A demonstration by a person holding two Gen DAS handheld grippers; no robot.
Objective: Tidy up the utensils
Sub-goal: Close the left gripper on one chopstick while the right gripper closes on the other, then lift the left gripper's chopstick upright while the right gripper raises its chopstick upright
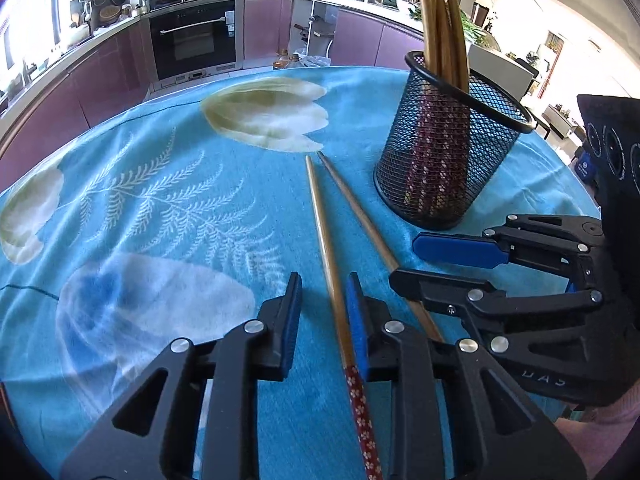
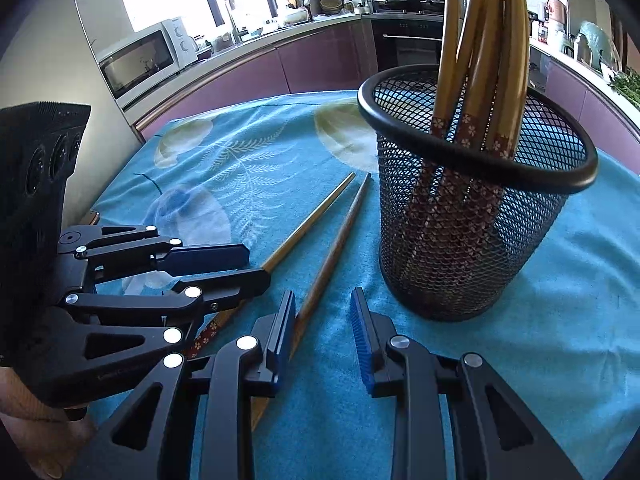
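Two bamboo chopsticks with red flowered handles lie side by side on the blue cloth. The left chopstick [image 1: 320, 216] [image 2: 308, 228] runs between the fingers of my left gripper [image 1: 324, 292] [image 2: 256, 266]. It lies against the right pad, and the left pad stands clear of it. The right chopstick [image 1: 360, 212] [image 2: 340, 236] passes under the left finger of my right gripper [image 2: 323, 308] [image 1: 408, 262], which is open over bare cloth. A black mesh holder [image 1: 440, 168] [image 2: 460, 248] stands upright just beyond, with several chopsticks [image 1: 440, 20] [image 2: 480, 40] in it.
The flower-patterned tablecloth [image 1: 160, 200] covers a round table. Purple kitchen cabinets, an oven [image 1: 194, 40] and a microwave [image 2: 140, 60] stand beyond its far edge. A hand [image 2: 40, 440] holds the left gripper.
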